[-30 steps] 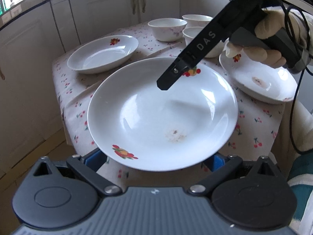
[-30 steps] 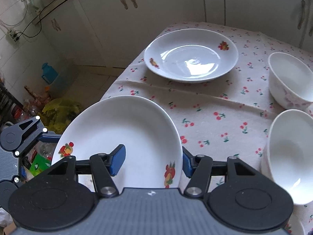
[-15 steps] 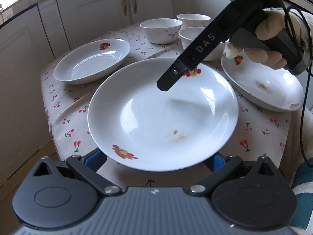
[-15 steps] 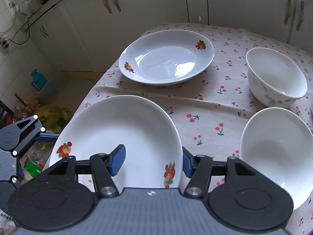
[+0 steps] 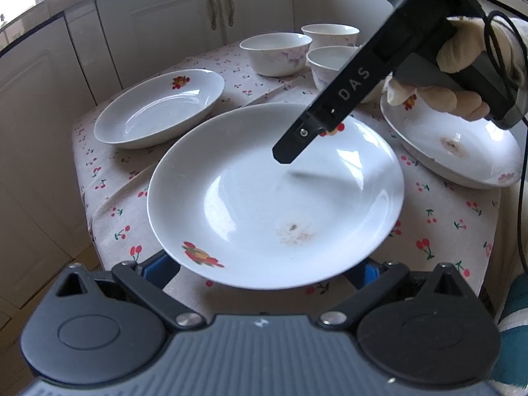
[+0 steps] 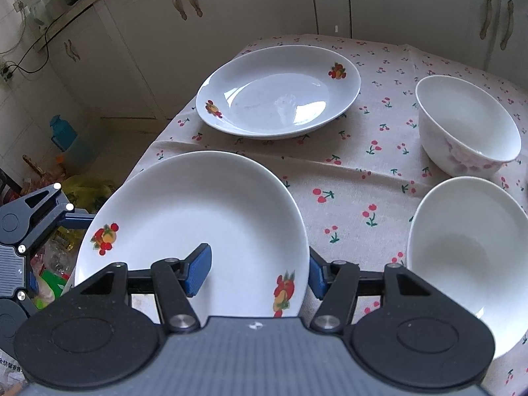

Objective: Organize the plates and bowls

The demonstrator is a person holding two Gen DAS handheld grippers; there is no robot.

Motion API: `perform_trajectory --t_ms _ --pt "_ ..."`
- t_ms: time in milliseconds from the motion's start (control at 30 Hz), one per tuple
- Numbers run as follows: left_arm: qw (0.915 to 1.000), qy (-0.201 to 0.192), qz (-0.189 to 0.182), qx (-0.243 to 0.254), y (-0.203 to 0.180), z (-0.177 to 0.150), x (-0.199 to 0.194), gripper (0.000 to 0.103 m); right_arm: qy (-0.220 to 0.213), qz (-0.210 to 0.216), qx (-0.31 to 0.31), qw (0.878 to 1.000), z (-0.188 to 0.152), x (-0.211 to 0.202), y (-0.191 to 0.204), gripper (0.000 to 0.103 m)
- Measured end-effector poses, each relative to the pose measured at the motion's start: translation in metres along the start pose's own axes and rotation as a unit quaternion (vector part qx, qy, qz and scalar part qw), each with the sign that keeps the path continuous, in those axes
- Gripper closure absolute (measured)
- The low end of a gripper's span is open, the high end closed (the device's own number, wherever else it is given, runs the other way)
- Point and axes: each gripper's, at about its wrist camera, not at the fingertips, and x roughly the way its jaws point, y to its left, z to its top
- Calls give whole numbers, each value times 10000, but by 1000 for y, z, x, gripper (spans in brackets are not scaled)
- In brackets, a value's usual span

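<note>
Left wrist view: a white deep plate (image 5: pixel 274 198) with fruit decals and a brownish smear near its middle fills the near foreground, lifted off the cherry-print tablecloth (image 5: pixel 445 214), with its near rim out past the table edge. The left gripper (image 5: pixel 264 267) stands wide, blue pads tucked under the plate's near rim on both sides; the contact is hidden, but the plate appears clamped there. The right gripper (image 6: pixel 257 270) comes in from the far right, held by a gloved hand (image 5: pixel 462 76). It straddles the same plate's (image 6: pixel 198 214) rim, with one blue pad over the inside and the other just outside the edge. Its jaws have just been opening a little with the rim between them, and no pad presses: the inner finger floats above the glaze and casts a shadow. A second plate (image 5: pixel 158 109) sits flat on the cloth at far left. A third plate (image 5: pixel 455 145), also smeared, lies at right under the hand. Three white bowls cluster at the far side: one at centre (image 5: pixel 275 52), one behind it (image 5: pixel 330 34), and one partly hidden by the gripper arm (image 5: pixel 333 62). White cabinets (image 5: pixel 158 26) stand behind the table.
</note>
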Motion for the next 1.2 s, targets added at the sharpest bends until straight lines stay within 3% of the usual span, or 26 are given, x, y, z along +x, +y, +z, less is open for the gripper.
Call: perform_trajectory --t_ms 333,500,667,833,1200 --pt "9999 0 149 -27 -4 -3 -9 1 35 4 -82 10000 -1 -4 12 15" --pt "9994 -90 287 -184 -9 -6 -27 1 -266 -25 -315 9991 -7 -28 24 3" --pt "9973 -275 520 -439 -18 -6 -51 1 -764 16 -654 9949 -16 -63 37 1" --pt "9935 -443 773 -710 -31 -1 -74 1 -863 130 -569 9946 -32 -89 31 0" --pt "9886 -600 934 -1017 -79 13 -87 1 -1213 -469 -521 9901 -108 -151 -8 0"
